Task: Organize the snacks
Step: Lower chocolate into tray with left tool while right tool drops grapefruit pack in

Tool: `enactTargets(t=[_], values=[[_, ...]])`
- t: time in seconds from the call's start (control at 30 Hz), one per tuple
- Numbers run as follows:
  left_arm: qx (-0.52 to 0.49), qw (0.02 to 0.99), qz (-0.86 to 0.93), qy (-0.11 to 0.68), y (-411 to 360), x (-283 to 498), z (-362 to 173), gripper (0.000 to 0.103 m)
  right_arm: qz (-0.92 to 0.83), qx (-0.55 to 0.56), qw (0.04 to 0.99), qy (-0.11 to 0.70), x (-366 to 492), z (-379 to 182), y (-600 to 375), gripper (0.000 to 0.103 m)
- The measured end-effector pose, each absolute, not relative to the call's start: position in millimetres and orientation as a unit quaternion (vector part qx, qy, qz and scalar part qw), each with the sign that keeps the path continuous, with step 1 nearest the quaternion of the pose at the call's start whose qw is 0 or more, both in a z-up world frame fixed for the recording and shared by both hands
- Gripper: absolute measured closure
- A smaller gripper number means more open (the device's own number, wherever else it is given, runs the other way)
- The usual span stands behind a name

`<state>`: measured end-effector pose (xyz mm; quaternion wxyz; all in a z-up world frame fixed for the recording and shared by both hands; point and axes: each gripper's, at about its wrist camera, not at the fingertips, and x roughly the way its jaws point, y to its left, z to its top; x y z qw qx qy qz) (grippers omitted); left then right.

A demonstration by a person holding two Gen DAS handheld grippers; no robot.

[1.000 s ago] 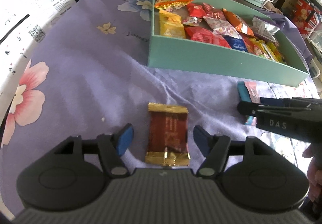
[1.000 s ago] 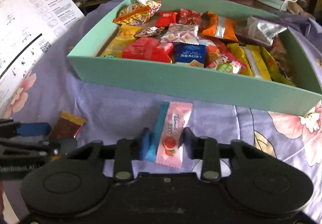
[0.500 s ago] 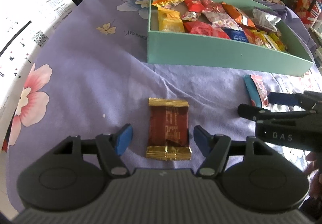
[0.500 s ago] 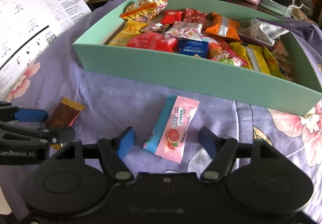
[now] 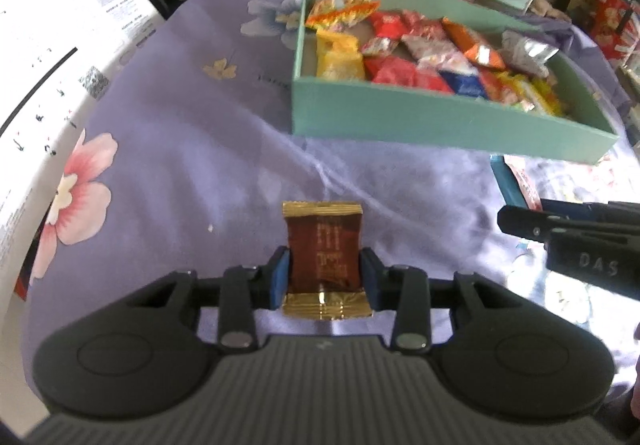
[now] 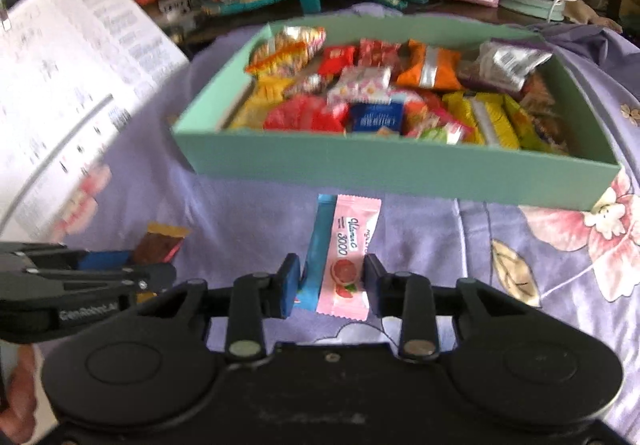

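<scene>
Both jaws, open half a second ago, are now closed — left gripper (image 5: 325, 277) on the brown packet (image 5: 322, 251), right gripper (image 6: 331, 285) on the pink sachet (image 6: 352, 257) at lower centre — so transfer to the teal box (image 6: 396, 175) is judged next.
</scene>
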<state>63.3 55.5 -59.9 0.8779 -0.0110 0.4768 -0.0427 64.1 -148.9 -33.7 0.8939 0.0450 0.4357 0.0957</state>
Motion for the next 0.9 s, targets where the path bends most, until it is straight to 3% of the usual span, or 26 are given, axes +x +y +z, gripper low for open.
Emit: enactTargets(t=[0.47, 0.9], values=[[-0.046, 0.912, -0.083, 0.398, 24, 148, 36, 0.066, 0.090, 0.129, 0.917, 0.365, 121, 48, -195, 0.069], [-0.055, 0.892, -0.086, 0.440, -3, 195, 6, 0.066, 0.075, 0.166, 0.899, 0.398, 174, 25, -209, 0.069]])
